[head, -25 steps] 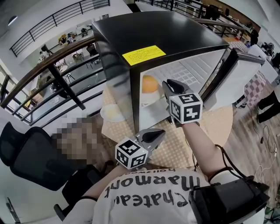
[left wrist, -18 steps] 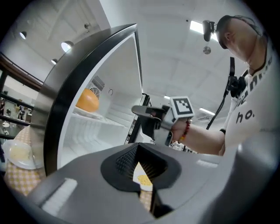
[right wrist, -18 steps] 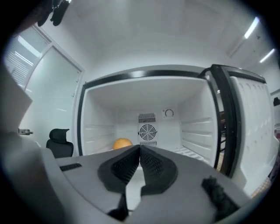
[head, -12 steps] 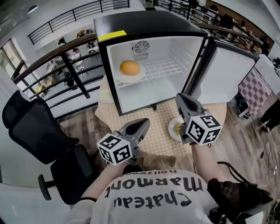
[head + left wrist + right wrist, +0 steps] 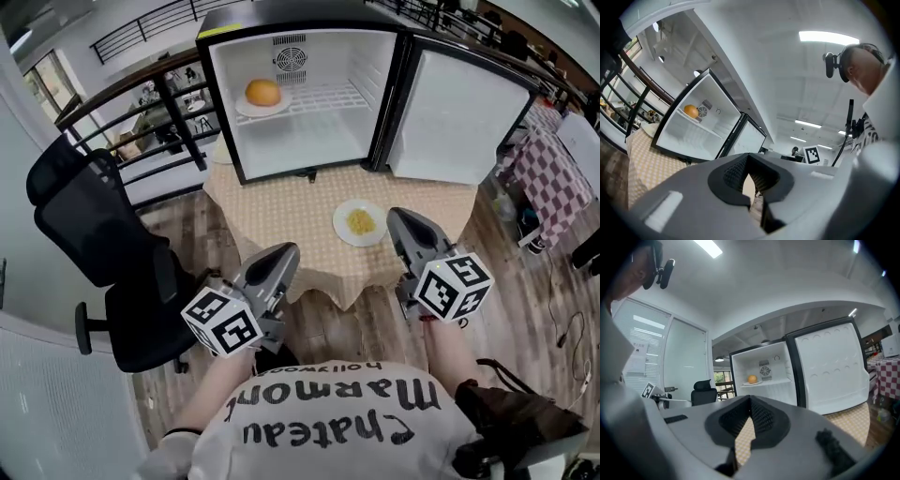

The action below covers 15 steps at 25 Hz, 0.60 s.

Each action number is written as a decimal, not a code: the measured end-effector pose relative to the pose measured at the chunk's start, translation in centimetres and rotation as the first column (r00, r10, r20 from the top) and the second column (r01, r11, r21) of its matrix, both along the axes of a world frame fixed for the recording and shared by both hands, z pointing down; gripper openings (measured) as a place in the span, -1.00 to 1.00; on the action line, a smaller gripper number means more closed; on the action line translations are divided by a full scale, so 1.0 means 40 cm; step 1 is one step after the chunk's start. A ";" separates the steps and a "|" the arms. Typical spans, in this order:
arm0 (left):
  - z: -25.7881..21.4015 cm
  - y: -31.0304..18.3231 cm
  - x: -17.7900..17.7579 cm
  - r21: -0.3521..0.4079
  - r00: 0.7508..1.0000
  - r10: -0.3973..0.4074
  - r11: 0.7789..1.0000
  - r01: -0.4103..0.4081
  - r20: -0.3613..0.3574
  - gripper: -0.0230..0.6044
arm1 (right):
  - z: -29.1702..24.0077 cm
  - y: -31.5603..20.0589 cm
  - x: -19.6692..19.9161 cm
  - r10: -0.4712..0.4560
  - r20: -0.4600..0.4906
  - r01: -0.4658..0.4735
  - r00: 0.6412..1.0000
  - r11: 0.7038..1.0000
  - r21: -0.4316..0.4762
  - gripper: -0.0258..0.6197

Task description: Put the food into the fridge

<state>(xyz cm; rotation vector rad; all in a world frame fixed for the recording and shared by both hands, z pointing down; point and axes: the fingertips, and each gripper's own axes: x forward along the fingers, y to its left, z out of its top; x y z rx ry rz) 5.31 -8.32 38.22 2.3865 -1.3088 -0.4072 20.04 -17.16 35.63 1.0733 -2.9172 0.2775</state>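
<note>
Head view: yellow food (image 5: 360,222) heaped on a white plate (image 5: 340,226); left gripper (image 5: 283,253) and right gripper (image 5: 399,218) closed, empty.

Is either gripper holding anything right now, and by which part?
Nothing is held. The left gripper and right gripper both have their jaws together and empty; the plate of food lies free on the table.

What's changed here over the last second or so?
The person has backed away from the fridge. The right gripper, which was up at the shelf by the orange, has drawn back over the table's near edge, shut and empty. The left gripper came back too, also shut and empty. Unchanged: the orange on the shelf, the door open, the plate of yellow food on the table.
</note>
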 end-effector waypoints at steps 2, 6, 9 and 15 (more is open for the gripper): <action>-0.007 0.024 0.052 0.010 1.000 -0.006 1.000 0.006 0.014 -0.90 | 0.004 0.023 0.051 -0.008 0.004 0.008 1.000 1.000 -0.005 -0.87; -0.029 0.067 0.167 0.032 0.998 -0.033 0.999 0.032 0.053 -0.90 | 0.003 0.058 0.161 -0.031 0.014 0.031 0.999 0.999 0.019 -0.87; -0.034 0.094 0.165 0.034 0.997 -0.048 0.998 0.046 0.060 -0.90 | 0.006 0.076 0.160 -0.038 -0.017 0.038 0.999 0.999 0.019 -0.87; -0.045 0.107 0.142 0.049 0.996 -0.054 0.998 0.051 0.067 -0.90 | 0.013 0.094 0.123 -0.058 -0.042 0.059 0.997 0.998 0.016 -0.87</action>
